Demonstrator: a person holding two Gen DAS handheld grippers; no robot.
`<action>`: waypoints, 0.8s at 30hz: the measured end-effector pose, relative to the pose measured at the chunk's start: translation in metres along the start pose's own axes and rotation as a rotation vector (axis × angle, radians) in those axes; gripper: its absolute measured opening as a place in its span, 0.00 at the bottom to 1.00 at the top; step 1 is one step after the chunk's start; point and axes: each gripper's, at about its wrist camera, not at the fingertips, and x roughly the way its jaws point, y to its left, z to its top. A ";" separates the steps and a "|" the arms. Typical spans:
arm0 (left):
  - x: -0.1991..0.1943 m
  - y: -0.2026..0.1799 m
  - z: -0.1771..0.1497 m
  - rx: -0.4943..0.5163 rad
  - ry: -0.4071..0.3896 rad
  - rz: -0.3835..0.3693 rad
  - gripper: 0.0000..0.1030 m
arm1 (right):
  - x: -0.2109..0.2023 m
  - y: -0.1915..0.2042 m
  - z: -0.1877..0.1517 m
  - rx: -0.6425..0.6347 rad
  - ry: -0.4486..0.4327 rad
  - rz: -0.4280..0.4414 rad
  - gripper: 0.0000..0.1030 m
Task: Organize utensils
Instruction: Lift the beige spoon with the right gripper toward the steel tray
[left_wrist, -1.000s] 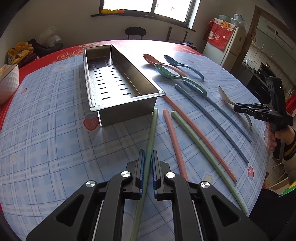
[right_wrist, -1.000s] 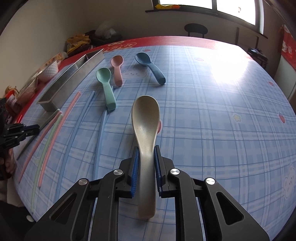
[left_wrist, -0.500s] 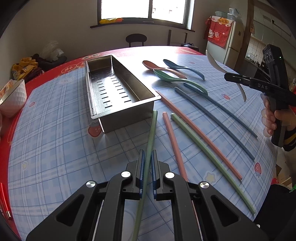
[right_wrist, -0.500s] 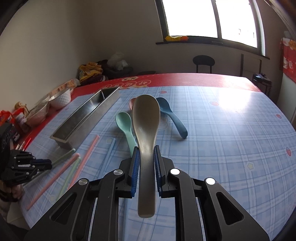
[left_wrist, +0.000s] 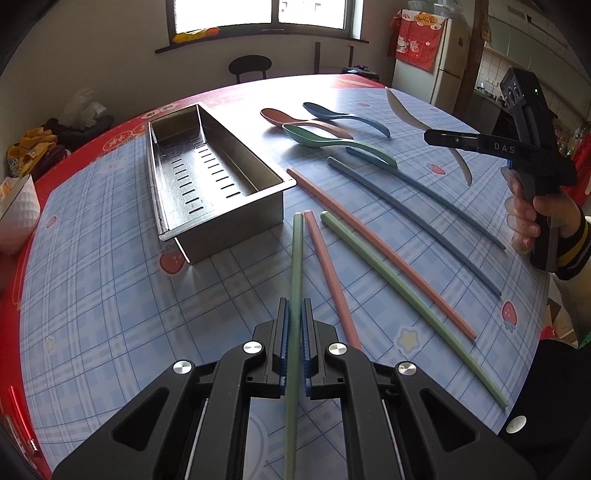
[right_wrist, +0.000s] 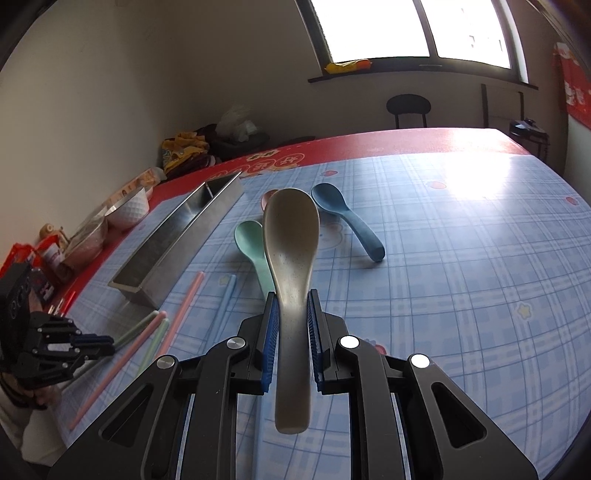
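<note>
- Left gripper (left_wrist: 293, 345), lower centre of the left wrist view: clenched on a green chopstick (left_wrist: 296, 266), whose long axis runs straight up the frame.
- Metal tray (left_wrist: 221, 225), upper left of that view: open top, slotted floor, apparently empty. Its near short wall lies just left of the chopstick's far tip; its long axis slants up and to the left, so the stick likely needs a turn to lie along it.
- Right gripper (right_wrist: 291, 326), lower centre of the right wrist view: grasping a beige spoon (right_wrist: 291, 236) by the handle, bowl forward, clear of the desk (right_wrist: 461, 277).
- In that view the tray sits at centre left, well apart from the spoon; the left gripper is judged nearer.
</note>
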 end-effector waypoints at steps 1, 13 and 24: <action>-0.003 0.002 0.002 -0.012 -0.006 -0.005 0.06 | 0.001 -0.002 0.000 0.009 0.004 0.004 0.15; -0.009 -0.012 0.009 -0.015 -0.002 -0.047 0.06 | 0.004 -0.011 -0.001 0.055 0.022 0.056 0.15; -0.022 -0.005 0.040 -0.053 -0.084 -0.044 0.06 | 0.004 -0.012 -0.001 0.059 0.024 0.056 0.15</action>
